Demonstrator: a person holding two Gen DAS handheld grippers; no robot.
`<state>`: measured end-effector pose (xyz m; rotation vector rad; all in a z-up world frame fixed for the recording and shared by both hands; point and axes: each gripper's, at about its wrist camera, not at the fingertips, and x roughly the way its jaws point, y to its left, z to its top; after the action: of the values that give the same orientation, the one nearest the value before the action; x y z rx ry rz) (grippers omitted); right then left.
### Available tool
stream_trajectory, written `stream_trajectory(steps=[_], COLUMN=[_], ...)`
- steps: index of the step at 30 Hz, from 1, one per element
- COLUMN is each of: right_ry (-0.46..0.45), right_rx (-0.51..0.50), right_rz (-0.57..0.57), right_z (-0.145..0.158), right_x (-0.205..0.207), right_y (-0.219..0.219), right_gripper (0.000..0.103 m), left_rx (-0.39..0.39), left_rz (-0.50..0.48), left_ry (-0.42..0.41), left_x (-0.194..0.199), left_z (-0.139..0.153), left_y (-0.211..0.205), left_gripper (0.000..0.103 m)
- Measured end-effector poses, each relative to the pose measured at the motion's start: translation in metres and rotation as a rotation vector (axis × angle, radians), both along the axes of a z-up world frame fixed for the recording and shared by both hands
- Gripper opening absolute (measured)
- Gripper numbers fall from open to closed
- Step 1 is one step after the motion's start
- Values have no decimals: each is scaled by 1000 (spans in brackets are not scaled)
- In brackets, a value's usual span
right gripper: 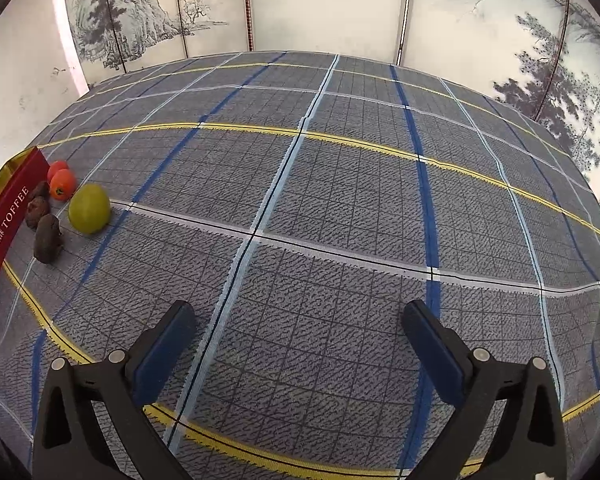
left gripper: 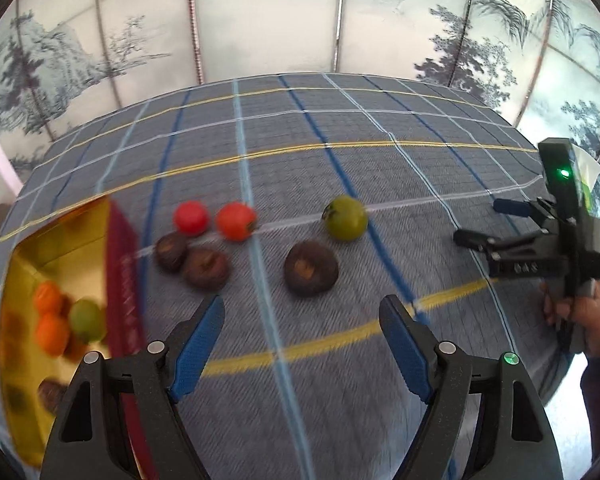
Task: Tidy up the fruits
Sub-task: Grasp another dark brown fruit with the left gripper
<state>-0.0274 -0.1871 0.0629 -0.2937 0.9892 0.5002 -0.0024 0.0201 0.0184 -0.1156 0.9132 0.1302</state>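
Fruits lie loose on the checked cloth (left gripper: 340,128) just beside the box (left gripper: 118,264) — two red ones (left gripper: 191,218), a green one (left gripper: 346,217) and three dark brown ones (left gripper: 310,267); more already sit inside the box. The sorting looks part done, and the step in hand seems to be a reach for the next piece. The left gripper (left gripper: 302,344) hangs over the cloth, jaws apart and empty, nearest the lone brown fruit. The right gripper (right gripper: 300,344) is spread wide over bare cloth, holding nothing, well apart from the fruit. Next move, I judge: lower the left jaws astride that brown fruit and close. The fruits are roundish — no clear long axis; the brown one's pale stem scar faces the camera.
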Motion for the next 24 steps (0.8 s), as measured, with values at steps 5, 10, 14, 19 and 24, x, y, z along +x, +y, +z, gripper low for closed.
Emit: stream_trajectory(steps=[5, 10, 14, 19, 24], right_ry=[0, 1, 2, 2, 1], right_rx=[1, 1, 4, 4, 1], right_rz=[-1, 4, 10, 8, 8], right_z=[0, 1, 0, 0, 1], right_x=[1, -1, 1, 2, 2], right_y=[1, 3, 5, 5, 5], right_gripper=[103, 103, 103, 103, 103], left_rx=[25, 21, -7, -95, -133], left_rz=[-42, -86, -109, 9, 108], left_ry=[13, 45, 28, -59, -78], left_x=[30, 48, 47, 9, -38], left_z=[-19, -36, -40, -25, -8], left_y=[5, 8, 4, 10, 18], left_gripper=[75, 71, 39, 39, 39])
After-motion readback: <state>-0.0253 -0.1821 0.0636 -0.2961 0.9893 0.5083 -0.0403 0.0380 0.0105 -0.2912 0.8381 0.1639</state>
